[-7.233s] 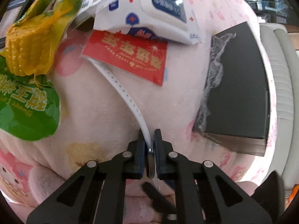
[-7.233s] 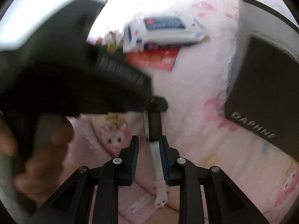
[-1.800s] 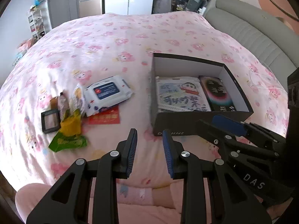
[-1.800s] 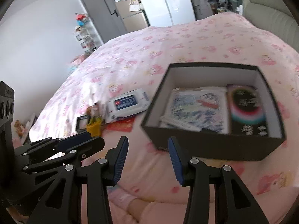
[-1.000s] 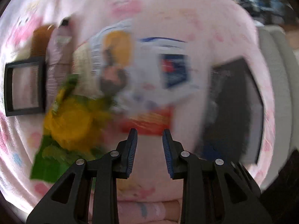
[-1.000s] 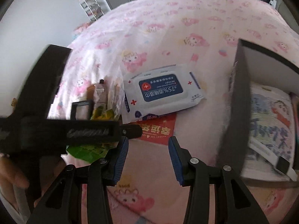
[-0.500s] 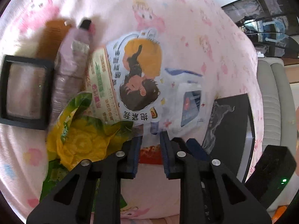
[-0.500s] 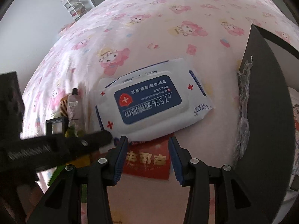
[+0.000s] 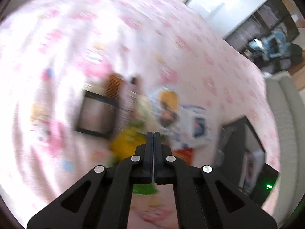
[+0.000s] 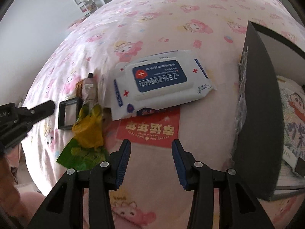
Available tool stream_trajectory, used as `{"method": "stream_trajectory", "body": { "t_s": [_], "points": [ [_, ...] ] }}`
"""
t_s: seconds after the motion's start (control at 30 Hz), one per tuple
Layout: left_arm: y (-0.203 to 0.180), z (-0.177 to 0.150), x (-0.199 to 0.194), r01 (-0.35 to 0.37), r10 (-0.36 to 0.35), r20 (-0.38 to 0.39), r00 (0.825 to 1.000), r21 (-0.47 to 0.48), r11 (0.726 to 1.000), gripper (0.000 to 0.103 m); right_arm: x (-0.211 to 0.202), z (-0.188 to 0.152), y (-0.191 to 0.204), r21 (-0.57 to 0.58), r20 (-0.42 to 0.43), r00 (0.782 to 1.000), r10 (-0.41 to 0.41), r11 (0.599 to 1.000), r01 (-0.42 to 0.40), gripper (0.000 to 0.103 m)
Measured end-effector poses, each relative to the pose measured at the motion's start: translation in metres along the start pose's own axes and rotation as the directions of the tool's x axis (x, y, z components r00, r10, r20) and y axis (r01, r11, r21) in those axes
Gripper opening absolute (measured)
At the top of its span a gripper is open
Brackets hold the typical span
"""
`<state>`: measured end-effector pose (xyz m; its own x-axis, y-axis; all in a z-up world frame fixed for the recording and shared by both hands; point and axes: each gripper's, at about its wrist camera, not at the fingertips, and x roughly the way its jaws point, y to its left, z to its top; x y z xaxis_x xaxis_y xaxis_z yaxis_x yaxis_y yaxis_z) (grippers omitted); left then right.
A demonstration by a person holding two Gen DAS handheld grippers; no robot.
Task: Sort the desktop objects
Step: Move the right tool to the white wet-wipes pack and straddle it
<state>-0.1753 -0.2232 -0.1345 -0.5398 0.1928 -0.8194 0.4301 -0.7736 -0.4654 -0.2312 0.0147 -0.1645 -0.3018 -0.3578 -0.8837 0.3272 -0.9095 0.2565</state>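
On the pink bedspread lie a white and blue wipes pack (image 10: 162, 82), a red envelope (image 10: 150, 127) half under it, a yellow-green corn packet (image 10: 85, 133), a black-framed mirror (image 10: 67, 112), a tube (image 10: 89, 87) and a comb (image 10: 79, 87). My right gripper (image 10: 151, 145) hangs open just above the envelope's near edge, with nothing between its fingers. My left gripper (image 9: 153, 133) is shut, pads together and nothing seen between them, above the blurred corn packet (image 9: 125, 143). In the right wrist view the left gripper (image 10: 50, 105) sits left of the mirror, clear of the objects.
A black box (image 10: 257, 114) stands open at the right, with a comic book (image 10: 293, 124) inside. A cartoon snack packet (image 9: 167, 103) lies between the tube and the wipes pack (image 9: 198, 127). A grey sofa (image 9: 286, 114) runs along the bed's far right.
My left gripper closed its jaws and pulled up and back from the packets, and its view is now blurred. My right gripper holds over the red envelope, jaws unchanged.
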Motion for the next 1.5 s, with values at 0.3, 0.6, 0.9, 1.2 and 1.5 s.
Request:
{"method": "stream_trajectory", "body": {
  "t_s": [0.3,0.6,0.9,1.2,1.5],
  "points": [
    [-0.016,-0.003,0.074,0.123,-0.134,-0.246,0.96,-0.061,0.991,0.0,0.009,0.018,-0.003,0.021,0.019,0.998,-0.057,0.998,0.056,0.04],
    [-0.021,-0.003,0.126,0.107,-0.145,-0.322,0.936,-0.134,0.985,0.004,0.023,0.031,-0.013,0.07,0.007,0.995,-0.099,0.993,0.098,0.041],
    [-0.021,0.003,0.119,0.11,-0.146,-0.251,0.957,-0.151,0.982,0.016,0.021,0.032,-0.013,0.087,0.022,0.994,-0.104,0.991,0.102,0.04],
    [-0.036,0.007,0.15,0.075,-0.106,-0.281,0.954,-0.122,0.99,0.006,0.044,0.069,-0.034,0.154,0.001,0.987,-0.164,0.975,0.161,0.057],
    [-0.035,0.024,0.1,0.182,-0.199,-0.141,0.97,-0.125,0.975,0.0,0.045,0.072,-0.034,0.157,0.03,0.99,-0.137,0.979,0.131,0.067]
  ]
}}
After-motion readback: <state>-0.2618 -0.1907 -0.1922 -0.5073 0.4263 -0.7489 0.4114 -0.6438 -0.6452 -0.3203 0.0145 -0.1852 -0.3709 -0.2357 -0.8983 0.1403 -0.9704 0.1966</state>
